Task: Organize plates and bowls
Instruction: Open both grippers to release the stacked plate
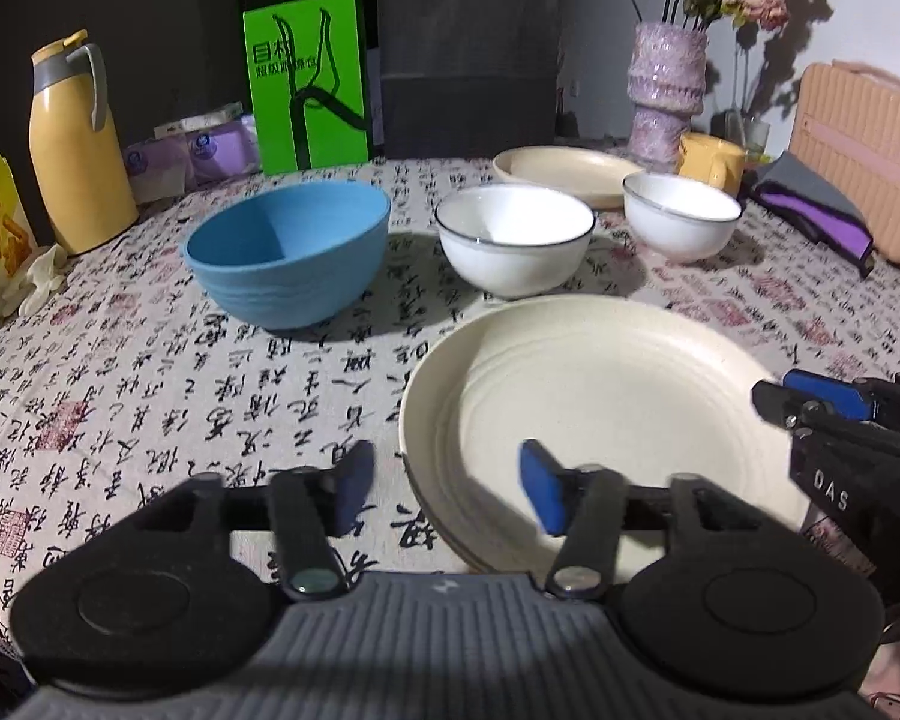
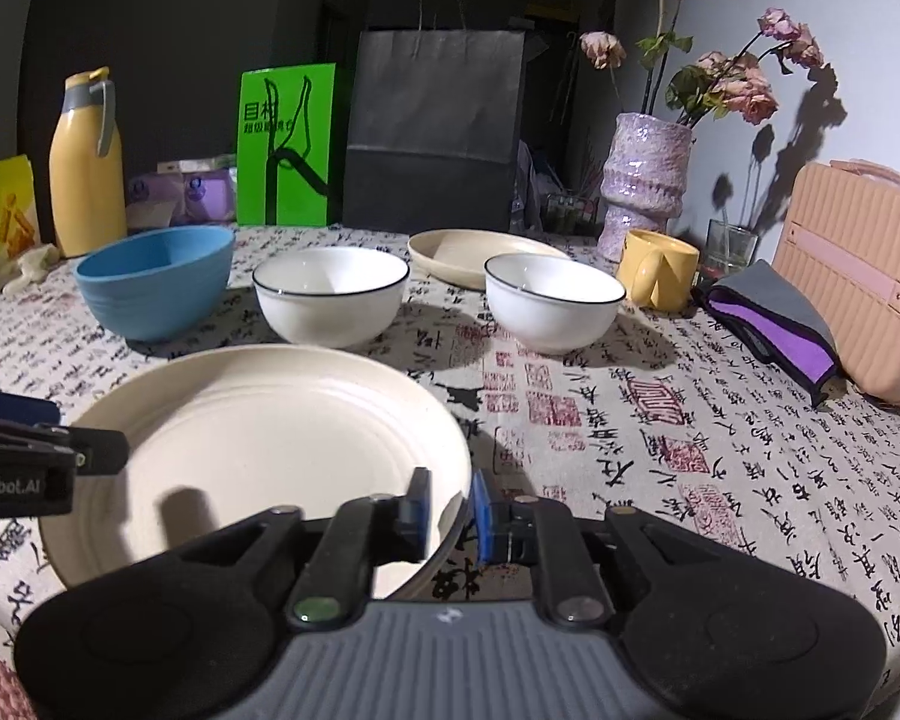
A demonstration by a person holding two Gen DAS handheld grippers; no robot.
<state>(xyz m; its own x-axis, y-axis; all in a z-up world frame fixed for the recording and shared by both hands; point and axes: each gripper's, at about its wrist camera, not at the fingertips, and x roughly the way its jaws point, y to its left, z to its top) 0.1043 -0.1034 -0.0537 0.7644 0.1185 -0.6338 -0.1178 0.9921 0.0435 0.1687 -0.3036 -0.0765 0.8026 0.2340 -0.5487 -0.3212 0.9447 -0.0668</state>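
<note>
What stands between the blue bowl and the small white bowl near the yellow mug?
One larger white bowl stands between the blue bowl and the small white bowl; both wrist views show it.

Matt cream plate, glossy white bowl, printed cloth tablecloth

The right tool straddles the cream plate's rim at about four o'clock, its pads slightly apart. At nine o'clock the left tool reaches over the plate. Beyond on the worktop stand a blue bowl and two white bowls.
</note>
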